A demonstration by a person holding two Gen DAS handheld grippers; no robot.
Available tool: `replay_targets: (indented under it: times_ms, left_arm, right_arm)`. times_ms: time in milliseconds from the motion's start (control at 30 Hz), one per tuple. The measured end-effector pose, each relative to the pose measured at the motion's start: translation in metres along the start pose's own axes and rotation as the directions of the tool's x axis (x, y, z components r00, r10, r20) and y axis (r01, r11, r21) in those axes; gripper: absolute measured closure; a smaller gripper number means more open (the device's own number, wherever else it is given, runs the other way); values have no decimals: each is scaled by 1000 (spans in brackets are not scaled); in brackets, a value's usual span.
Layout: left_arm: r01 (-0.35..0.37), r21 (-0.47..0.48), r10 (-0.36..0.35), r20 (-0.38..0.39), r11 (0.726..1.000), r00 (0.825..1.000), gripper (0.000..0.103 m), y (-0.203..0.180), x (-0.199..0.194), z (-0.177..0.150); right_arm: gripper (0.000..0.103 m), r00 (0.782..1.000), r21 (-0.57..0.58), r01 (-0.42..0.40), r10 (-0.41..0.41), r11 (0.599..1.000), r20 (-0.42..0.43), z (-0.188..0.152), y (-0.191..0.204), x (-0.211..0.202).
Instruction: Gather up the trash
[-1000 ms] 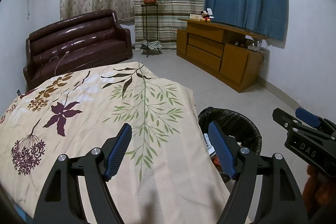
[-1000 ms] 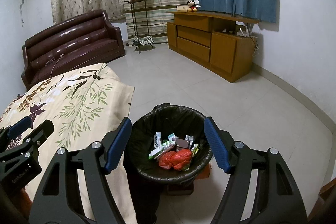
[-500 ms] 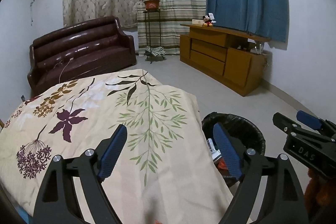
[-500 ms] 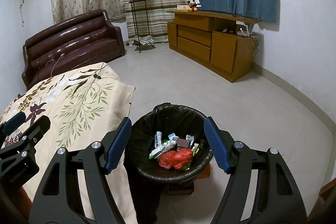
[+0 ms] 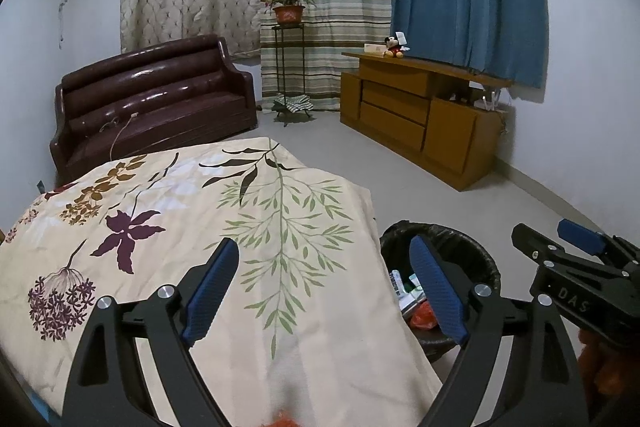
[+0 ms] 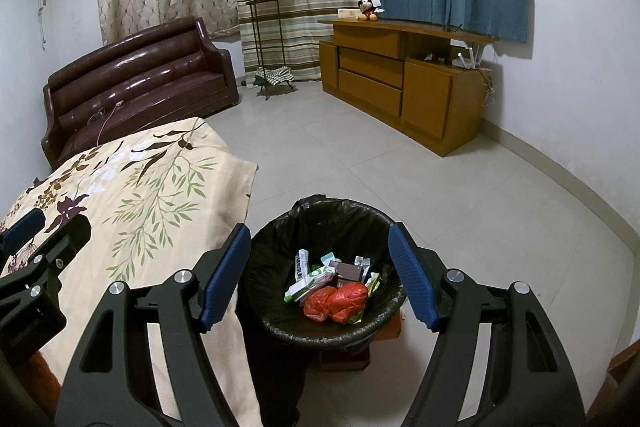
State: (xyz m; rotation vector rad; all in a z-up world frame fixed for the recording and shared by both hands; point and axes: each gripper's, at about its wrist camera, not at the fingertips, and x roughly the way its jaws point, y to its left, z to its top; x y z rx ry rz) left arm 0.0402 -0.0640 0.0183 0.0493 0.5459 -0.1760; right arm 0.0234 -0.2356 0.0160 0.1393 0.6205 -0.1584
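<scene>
A round bin with a black liner (image 6: 280, 239) stands on the floor beside the table. It holds a crumpled red wrapper (image 6: 338, 301) and several white and green packets (image 6: 310, 281). My right gripper (image 6: 320, 273) is open and empty, held above the bin with the bin's mouth between its fingers. My left gripper (image 5: 324, 291) is open and empty over the floral cloth (image 5: 160, 211) on the table, left of the bin (image 5: 476, 255). The right gripper (image 5: 576, 267) shows at the right edge of the left wrist view.
A dark brown sofa (image 6: 136, 83) stands at the back left. A plant stand (image 6: 264, 43) is by the striped curtain. A wooden cabinet (image 6: 404, 83) runs along the right wall. Pale tiled floor (image 6: 460, 195) lies around the bin.
My left gripper has pulled back and risen a little over the cloth, so more of the room shows. My right gripper has stayed still above the bin.
</scene>
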Motion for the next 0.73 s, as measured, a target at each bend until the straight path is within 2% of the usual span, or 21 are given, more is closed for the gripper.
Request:
replay_targets:
  times_ms: [200, 467, 567, 667, 733]
  left_arm:
    - [15, -12, -15, -8, 1000, 1000, 18, 3, 2, 0]
    - [-20, 18, 20, -6, 1000, 1000, 18, 2, 5, -3]
    - [-28, 12, 28, -29, 1000, 999, 18, 6, 9, -3]
    - [-37, -11, 36, -70, 999, 997, 18, 19, 16, -5]
    - [-52, -24, 50, -101, 998, 994, 18, 29, 21, -8]
  right_arm:
    - [33, 1000, -1, 0, 0, 1000, 0, 0, 0, 0]
    - [33, 1000, -1, 0, 0, 1000, -1, 0, 0, 0]
    - [33, 1000, -2, -3, 3, 1000, -7, -1, 3, -1]
    - [27, 1000, -7, -9, 9, 1000, -13, -2, 8, -4]
    - [27, 1000, -17, -14, 14, 1000, -17, -5, 14, -5]
